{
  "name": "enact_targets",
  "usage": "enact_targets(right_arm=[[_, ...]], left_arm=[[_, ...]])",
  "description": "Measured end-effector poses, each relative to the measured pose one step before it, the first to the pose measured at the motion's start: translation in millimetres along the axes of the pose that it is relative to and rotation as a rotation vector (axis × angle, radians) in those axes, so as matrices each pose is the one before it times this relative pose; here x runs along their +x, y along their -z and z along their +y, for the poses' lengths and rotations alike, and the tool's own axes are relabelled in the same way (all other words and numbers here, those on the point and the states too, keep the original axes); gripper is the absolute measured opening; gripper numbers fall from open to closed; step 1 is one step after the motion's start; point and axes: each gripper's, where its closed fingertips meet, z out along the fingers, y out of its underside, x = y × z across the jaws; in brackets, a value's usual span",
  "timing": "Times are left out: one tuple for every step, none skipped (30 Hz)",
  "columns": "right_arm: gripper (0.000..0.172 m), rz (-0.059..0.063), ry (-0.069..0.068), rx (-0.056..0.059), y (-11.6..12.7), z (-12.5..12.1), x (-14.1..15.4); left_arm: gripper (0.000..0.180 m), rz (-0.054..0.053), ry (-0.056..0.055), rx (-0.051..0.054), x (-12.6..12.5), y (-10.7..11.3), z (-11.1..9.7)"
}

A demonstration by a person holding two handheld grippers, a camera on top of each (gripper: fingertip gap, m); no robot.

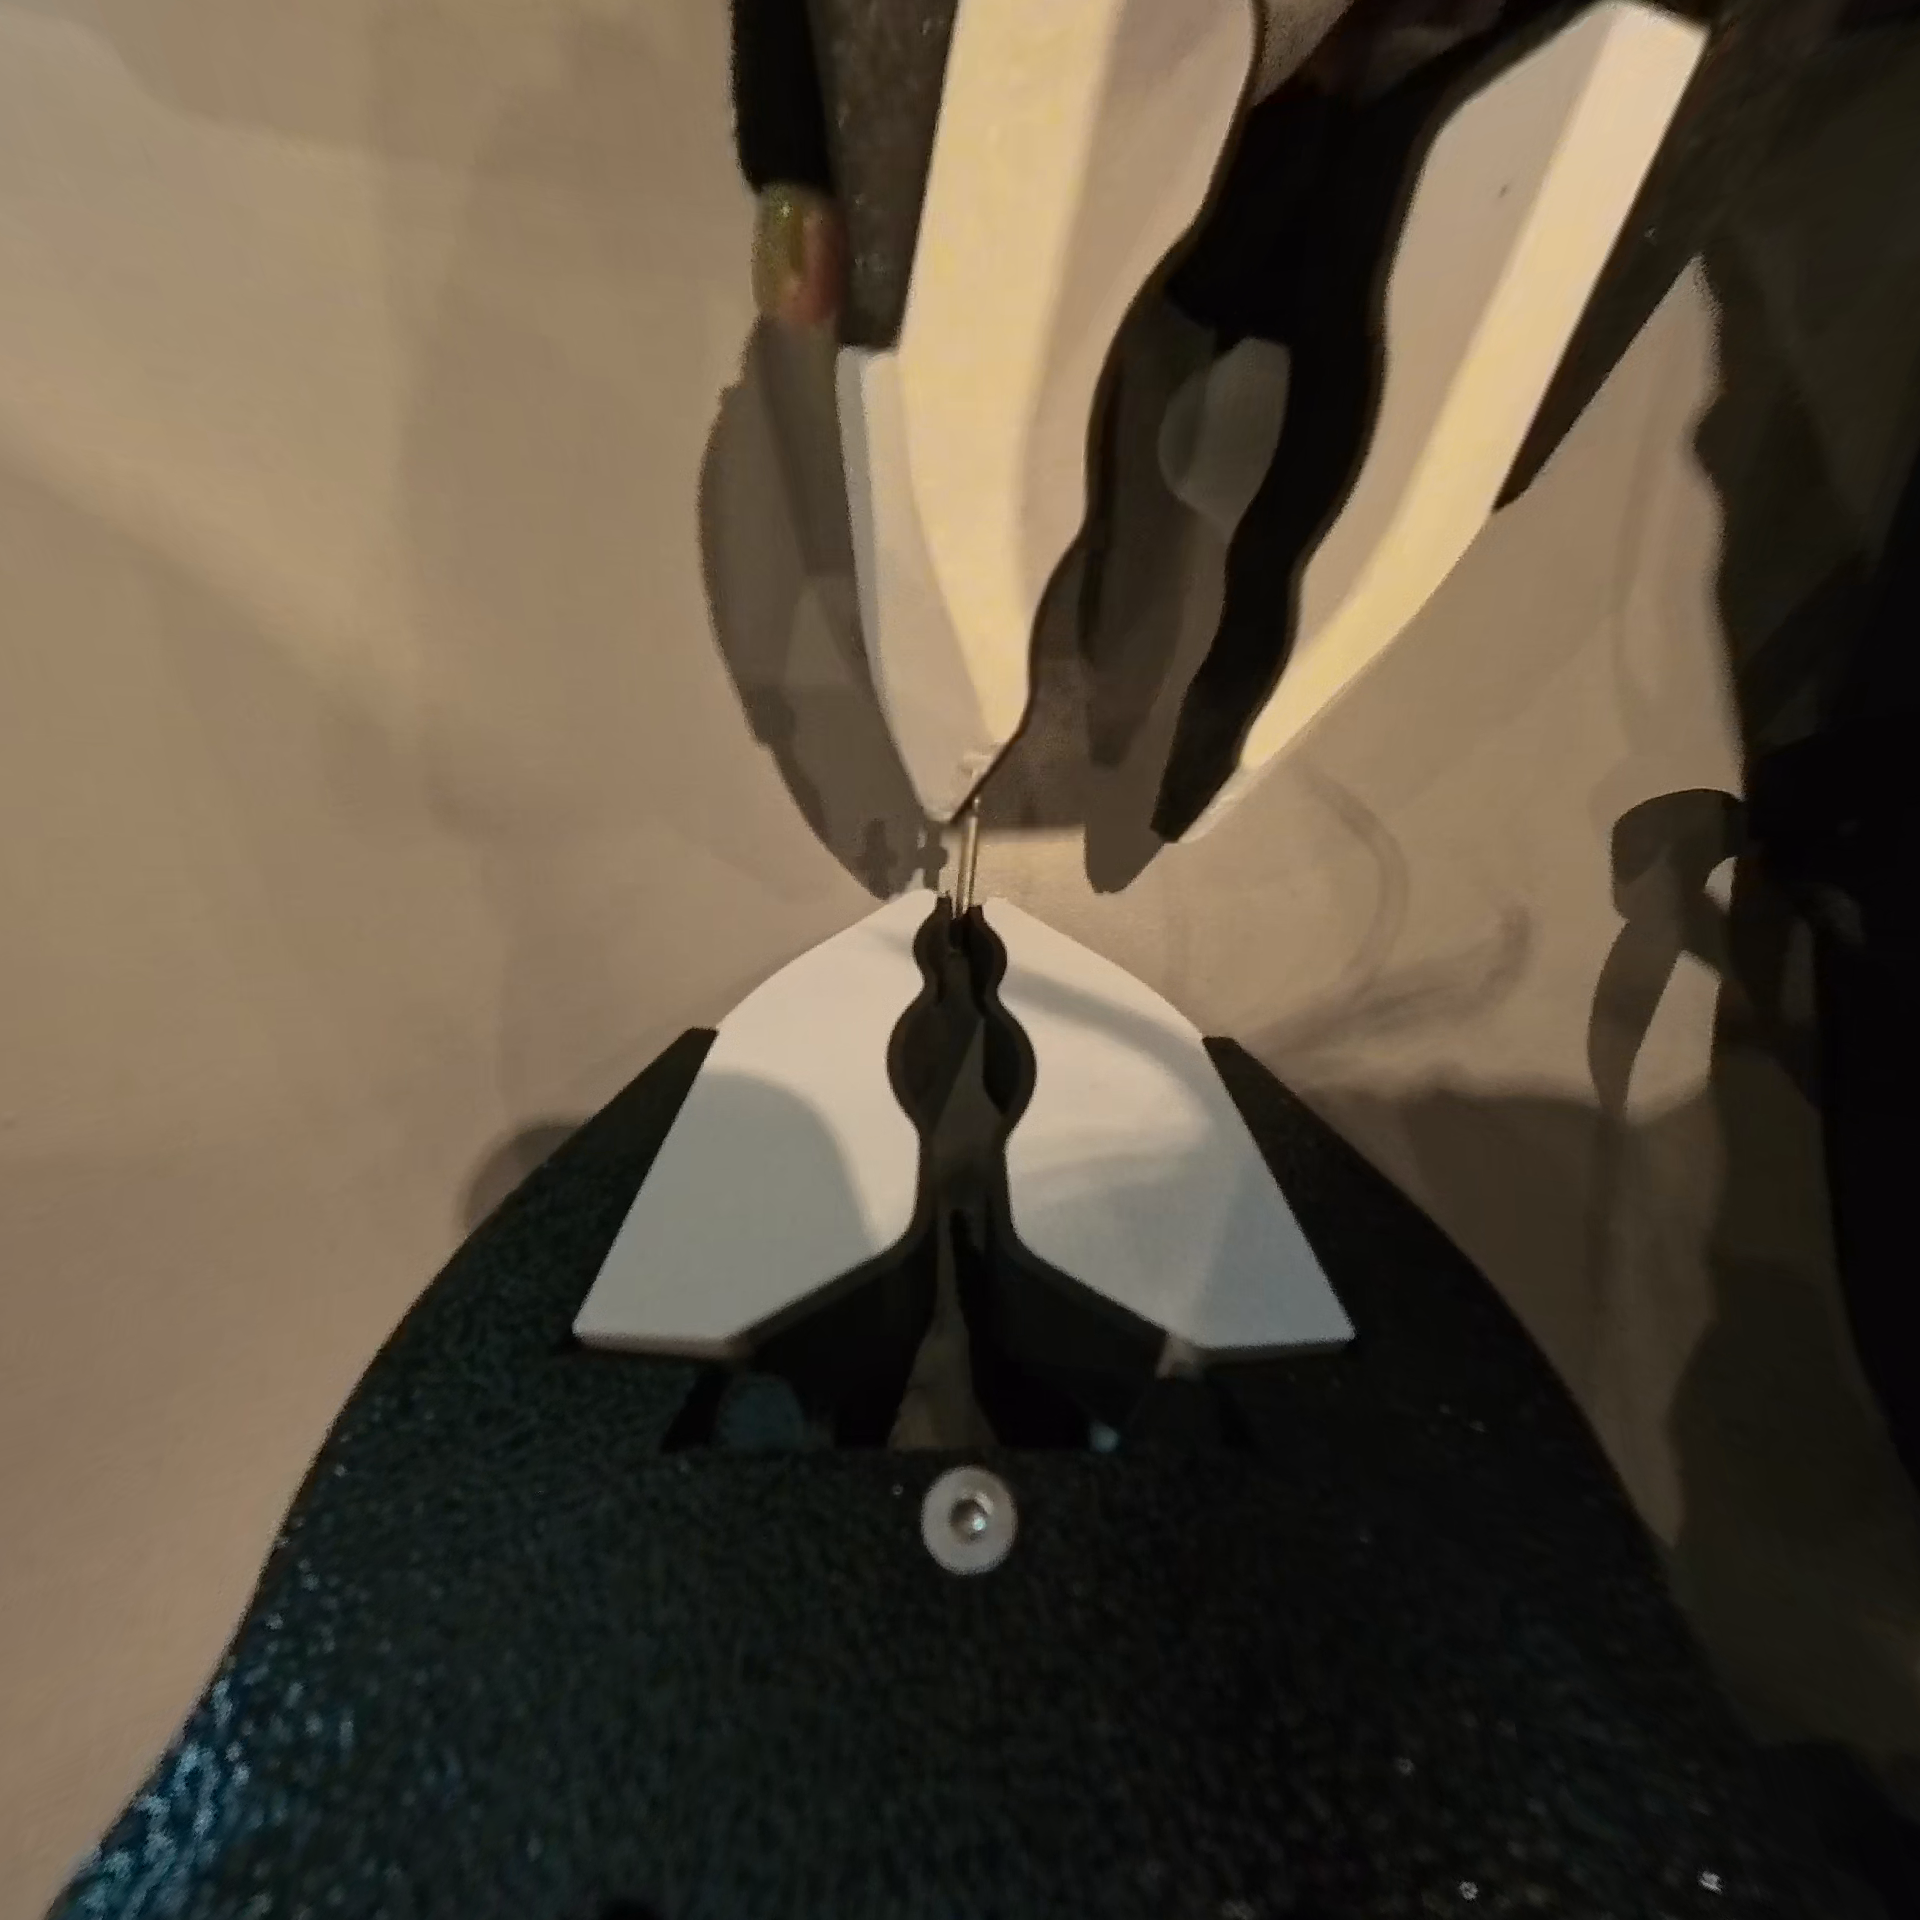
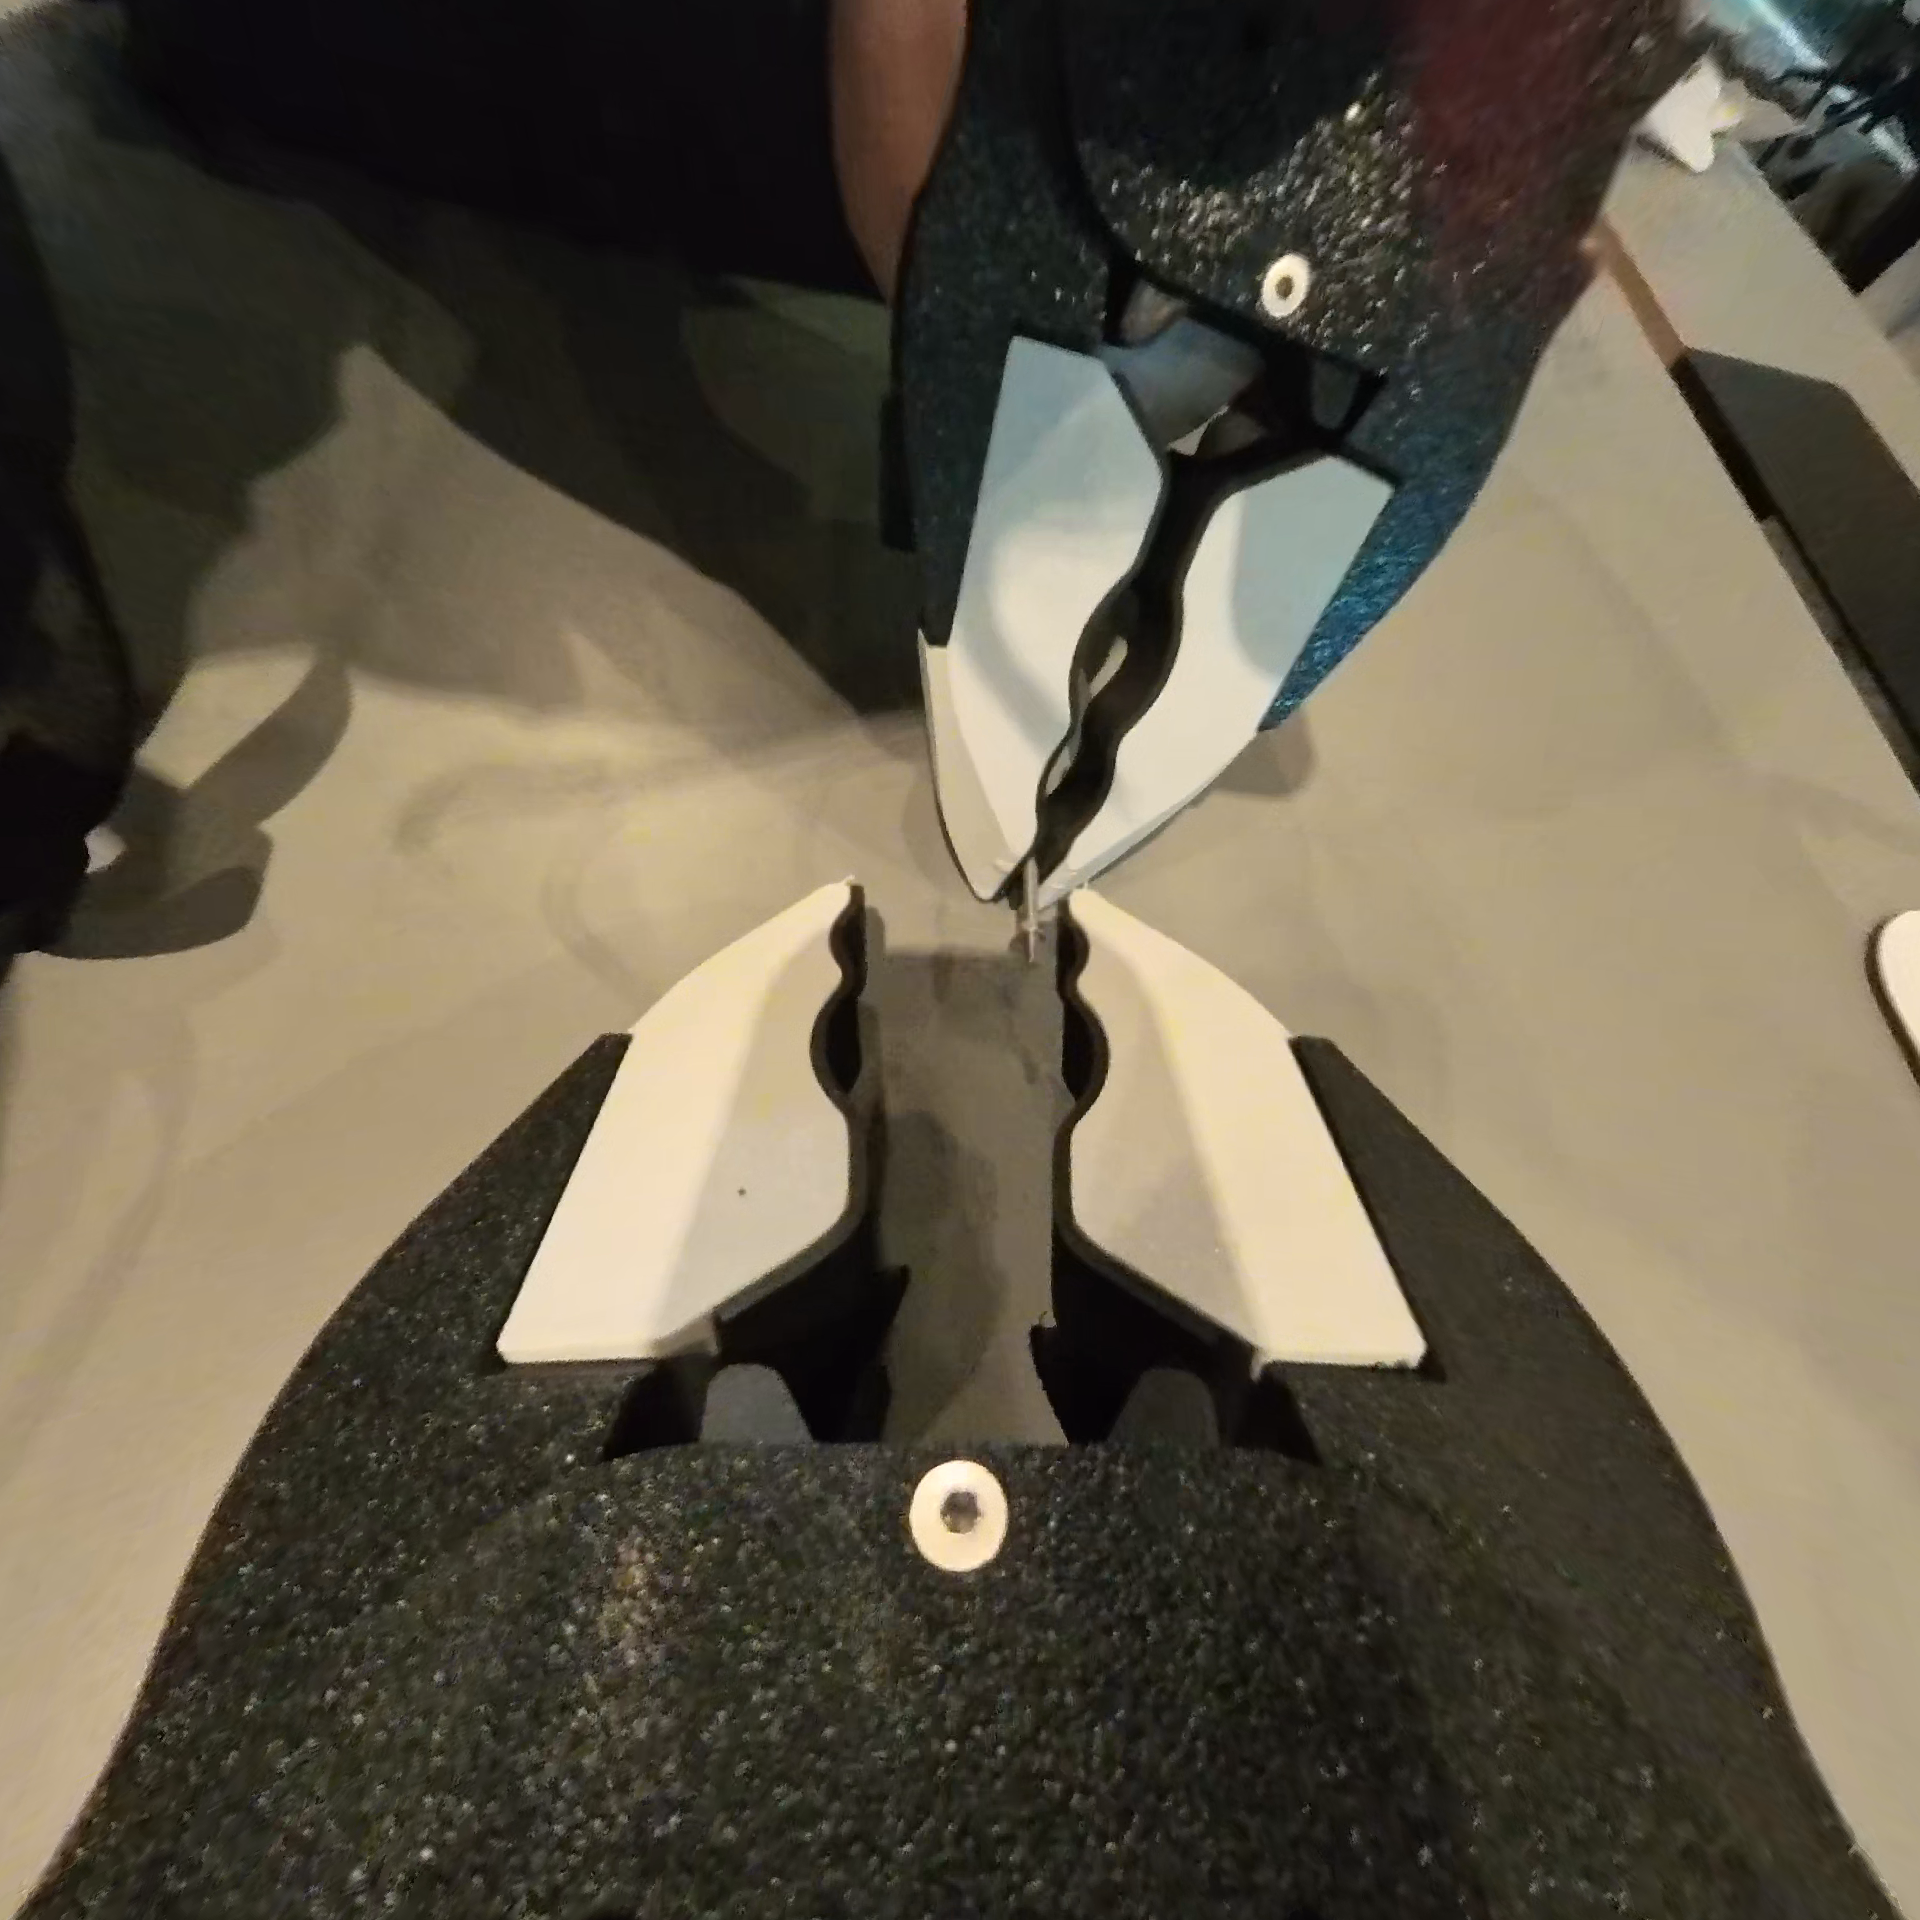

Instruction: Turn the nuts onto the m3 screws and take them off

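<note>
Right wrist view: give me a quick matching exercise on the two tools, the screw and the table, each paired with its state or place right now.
Column 1:
1. left tool
2. right tool
3. screw
4. table

Column 2:
A. grey surface beneath everything
B. fingers wide apart, nothing between them gripped
C. fingers closed together at the tips
D. thin metal piece sticking out of closed fingertips, beside a white fingertip of the open tool

Pairs: 1-C, 2-B, 3-D, 4-A
</note>
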Motion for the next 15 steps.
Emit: enact_targets(right_arm=[[0.034, -0.0104, 0.0098, -0.015, -1.26, 1.62, -2.02], [0.034, -0.0132, 0.012, -0.0039, -0.45, 0.4, -2.64], [0.018, -0.04, 0.0154, 0.0181, 1.65, -2.08, -5.93], [0.015, -0.0019, 0.0053, 0.0179, 1.63, -1.96, -0.8], [0.016, 0.0116, -0.0042, 0.0127, 1.29, -1.45, 1.62], [0.02, 0.0156, -0.0102, 0.0065, 0.64, -0.64, 2.64], [0.025, 0.0245, -0.0164, -0.0018, -0.05, 0.34, 4.24], [0.031, 0.0214, -0.0158, -0.0097, -0.75, 1.21, 4.0], [0.034, 0.0027, -0.0072, -0.0136, -1.2, 1.54, 1.0], [0.034, -0.008, 0.0025, -0.0147, -1.36, 1.61, -1.14], [0.03, -0.0194, 0.0138, -0.0094, -0.86, 0.93, -3.46], [0.026, -0.0302, 0.0211, 0.0071, 0.74, -0.8, -5.33], [0.022, -0.0263, 0.0194, 0.0141, 1.26, -1.6, -4.78], [0.018, 0.01, 0.0031, 0.0097, 0.91, -1.11, 0.78], [0.014, 0.0153, -0.0079, 0.0058, 0.58, -0.59, 2.35]], left_arm=[[0.002, -0.0016, -0.0008, -0.0016, 0.05, 0.07, 0.01], [0.002, -0.0014, -0.0014, -0.0013, -0.08, -0.02, 0.02], [0.002, -0.0009, -0.0006, -0.0005, 0.04, -0.03, 0.0], [0.002, 0.001, 0.002, 0.0006, -0.03, 0.03, -0.03], [0.002, 0.002, 0.0015, 0.0017, -0.05, 0.07, -0.01], [0.002, 0.0023, 0.0019, 0.0019, 0.02, -0.03, 0.01], [0.002, 0.0017, 0.0014, 0.0013, 0.02, -0.01, -0.11], [0.002, 0.0004, 0.0003, 0.0002, -0.03, 0.05, 0.05], [0.002, -0.0006, -0.0006, -0.0004, -0.01, -0.03, -0.03], [0.002, -0.0008, -0.0006, -0.0005, -0.05, -0.02, 0.0], [0.002, -0.0006, -0.0004, -0.0005, -0.01, 0.03, 0.08], [0.002, -0.0003, -0.0005, -0.0001, 0.02, 0.0, 0.02], [0.002, 0.0005, 0.001, 0.0004, 0.04, -0.02, -0.06], [0.002, 0.001, 0.0009, 0.0008, -0.03, -0.07, 0.01], [0.002, 0.0009, 0.0008, 0.0008, -0.02, 0.01, -0.04]])
